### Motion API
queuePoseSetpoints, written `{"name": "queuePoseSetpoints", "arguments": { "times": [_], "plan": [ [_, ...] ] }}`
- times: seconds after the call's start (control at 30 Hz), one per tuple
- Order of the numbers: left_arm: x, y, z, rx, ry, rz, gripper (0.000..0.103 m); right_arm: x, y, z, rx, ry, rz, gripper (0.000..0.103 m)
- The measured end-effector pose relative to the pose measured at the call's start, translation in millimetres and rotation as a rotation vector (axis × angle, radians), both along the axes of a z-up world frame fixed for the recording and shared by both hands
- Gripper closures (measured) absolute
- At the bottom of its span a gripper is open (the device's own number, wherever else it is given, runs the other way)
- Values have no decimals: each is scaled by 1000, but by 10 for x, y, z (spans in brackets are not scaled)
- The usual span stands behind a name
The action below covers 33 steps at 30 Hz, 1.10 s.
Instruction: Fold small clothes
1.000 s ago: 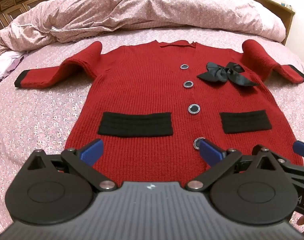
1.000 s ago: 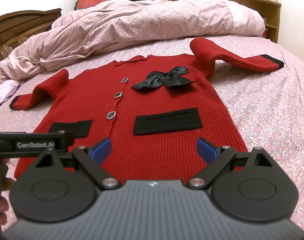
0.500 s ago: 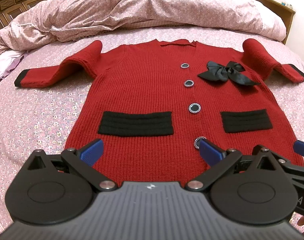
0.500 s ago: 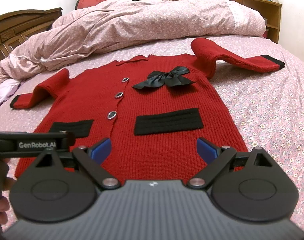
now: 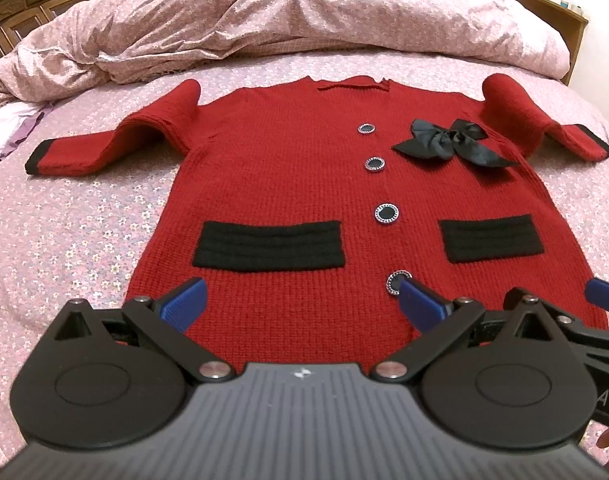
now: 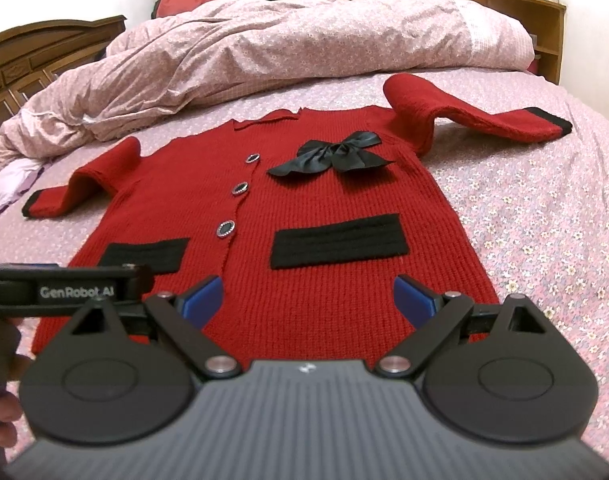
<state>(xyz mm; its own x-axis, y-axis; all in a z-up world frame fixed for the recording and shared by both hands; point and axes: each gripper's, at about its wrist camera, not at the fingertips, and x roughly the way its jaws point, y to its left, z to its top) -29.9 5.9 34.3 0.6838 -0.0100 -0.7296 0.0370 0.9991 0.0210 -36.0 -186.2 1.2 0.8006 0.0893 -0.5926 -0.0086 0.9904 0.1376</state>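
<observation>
A small red knit cardigan (image 5: 288,184) (image 6: 328,280) lies flat, front up, on the bed, with two black pockets, a row of dark buttons and a black bow (image 5: 450,142) (image 6: 336,156). Both sleeves stretch outward, bunched at the shoulders, with black cuffs. My left gripper (image 5: 300,300) hovers open over the hem, left of centre, holding nothing. My right gripper (image 6: 306,300) is open too, above the hem under the right pocket. One blue fingertip (image 5: 604,296) of the right gripper shows at the left view's right edge.
A rumpled pink floral duvet (image 5: 304,16) (image 6: 288,40) is heaped across the far side of the bed. The floral sheet (image 6: 544,216) surrounds the cardigan. Dark wooden furniture (image 6: 44,52) stands at the left, and a wooden shelf headboard (image 6: 544,20) at the right.
Both views have shifted only slightly; the cardigan sits a touch farther back in frame. Both grippers stay open over the hem.
</observation>
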Motion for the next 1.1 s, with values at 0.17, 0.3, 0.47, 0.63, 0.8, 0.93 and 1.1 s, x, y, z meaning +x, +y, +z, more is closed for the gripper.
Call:
{"name": "queuePoseSetpoints", "arguments": {
  "times": [0.17, 0.3, 0.47, 0.63, 0.8, 0.93, 1.1],
  "plan": [
    [45, -29, -14, -20, 22, -15, 0, 65, -96, -3, 20, 18, -16, 9],
    [97, -66, -30, -10, 36, -26, 0, 98, -157, -19, 15, -2, -29, 9],
    [173, -42, -37, -48, 43, -41, 0, 162, -223, -29, 45, 15, -40, 9],
    [262, -9, -52, -99, 54, -72, 0, 217, -309, -31, 69, -9, -75, 9],
    [386, 42, -83, -114, 73, -35, 0, 214, -473, 6, 129, -63, -69, 9],
    [497, 137, -62, -148, 78, 30, 0, 293, -673, 48, 152, -23, -104, 10],
    [607, 224, 15, -201, 75, 75, 0, 391, -947, 129, 152, -44, -130, 10]
  ]
}}
